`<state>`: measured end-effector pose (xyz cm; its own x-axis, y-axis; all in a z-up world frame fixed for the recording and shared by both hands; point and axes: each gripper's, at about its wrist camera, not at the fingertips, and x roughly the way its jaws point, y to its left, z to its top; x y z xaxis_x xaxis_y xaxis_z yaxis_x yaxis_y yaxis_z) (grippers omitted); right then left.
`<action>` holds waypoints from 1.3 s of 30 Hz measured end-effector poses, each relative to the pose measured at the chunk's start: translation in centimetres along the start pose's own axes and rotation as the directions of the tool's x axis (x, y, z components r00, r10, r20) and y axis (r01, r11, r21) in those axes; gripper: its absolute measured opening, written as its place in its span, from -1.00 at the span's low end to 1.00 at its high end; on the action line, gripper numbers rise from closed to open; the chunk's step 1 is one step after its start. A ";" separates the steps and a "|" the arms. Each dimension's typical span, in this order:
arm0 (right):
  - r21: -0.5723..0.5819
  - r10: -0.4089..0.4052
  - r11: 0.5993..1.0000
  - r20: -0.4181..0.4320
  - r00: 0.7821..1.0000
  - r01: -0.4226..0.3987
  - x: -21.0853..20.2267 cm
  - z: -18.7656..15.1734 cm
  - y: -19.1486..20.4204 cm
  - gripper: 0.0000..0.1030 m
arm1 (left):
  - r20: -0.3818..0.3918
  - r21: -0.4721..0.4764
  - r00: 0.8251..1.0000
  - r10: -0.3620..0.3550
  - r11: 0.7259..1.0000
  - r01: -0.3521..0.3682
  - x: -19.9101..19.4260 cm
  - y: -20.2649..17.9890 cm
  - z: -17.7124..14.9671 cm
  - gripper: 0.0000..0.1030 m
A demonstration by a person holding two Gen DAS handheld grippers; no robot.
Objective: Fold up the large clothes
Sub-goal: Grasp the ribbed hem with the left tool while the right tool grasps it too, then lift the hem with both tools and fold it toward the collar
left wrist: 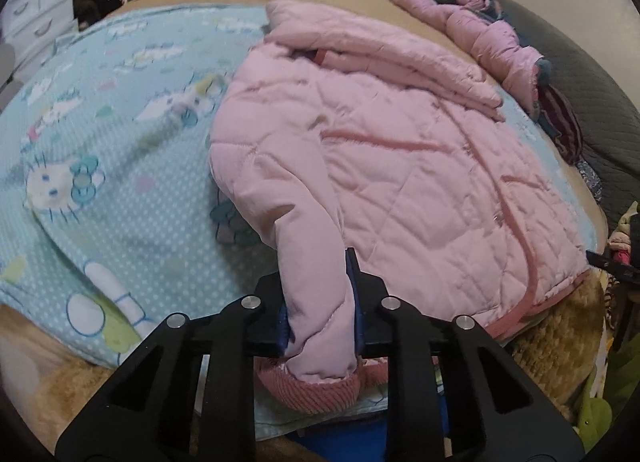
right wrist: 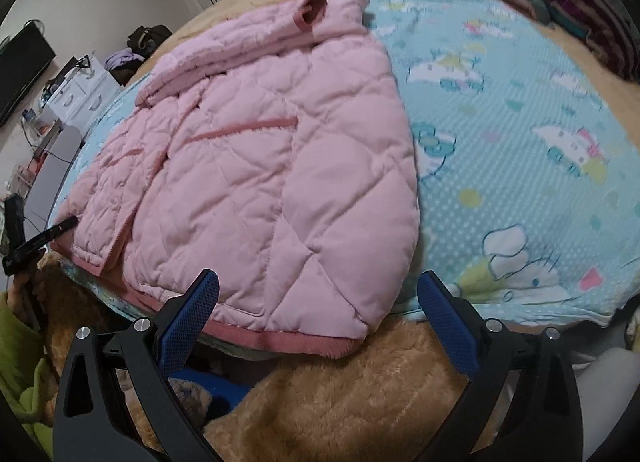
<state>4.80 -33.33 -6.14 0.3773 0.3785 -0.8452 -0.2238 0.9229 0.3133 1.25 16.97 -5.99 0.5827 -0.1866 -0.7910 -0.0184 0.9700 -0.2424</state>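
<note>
A pink quilted jacket (left wrist: 400,150) lies spread on a light blue cartoon blanket (left wrist: 100,134) on the bed. My left gripper (left wrist: 318,302) is shut on the jacket's near sleeve (left wrist: 312,282), just above its ribbed darker pink cuff (left wrist: 312,392), and holds it off the blanket. The far sleeve is folded across the jacket's top. In the right wrist view the jacket (right wrist: 260,166) lies with its hem (right wrist: 280,338) at the bed's near edge. My right gripper (right wrist: 318,294) is open and empty, its blue pads (right wrist: 188,322) just short of the hem.
A second pink puffer jacket (left wrist: 480,22) and striped clothes (left wrist: 560,122) are piled at the bed's far side. A tan fleece cover (right wrist: 340,394) lies under the blanket. White drawers (left wrist: 36,10) stand beyond the bed. The blanket (right wrist: 520,142) continues to the right of the jacket.
</note>
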 end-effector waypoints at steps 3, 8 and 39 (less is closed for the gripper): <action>0.022 0.016 1.000 -0.028 1.000 -0.015 1.2 0.2 -0.4 0.92 | 0.027 -0.007 1.000 -0.016 1.000 0.016 -0.6 -0.1 0.5 -0.75; 0.053 0.056 0.997 -0.064 0.996 -0.052 2.9 0.1 -0.9 0.69 | 0.074 -0.005 0.997 -0.030 1.000 0.030 -1.4 -0.6 1.4 -0.76; -0.113 0.172 0.985 0.497 0.850 -0.133 -8.4 9.9 3.2 -0.60 | 0.293 0.073 0.956 -0.010 0.997 -0.012 -5.4 -3.5 9.0 -0.78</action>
<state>9.80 -32.90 6.24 0.7293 0.5159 -0.4494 -0.3723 0.8503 0.3720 5.48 15.97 4.22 0.7953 -0.1425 -0.5892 0.0338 0.9809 -0.1916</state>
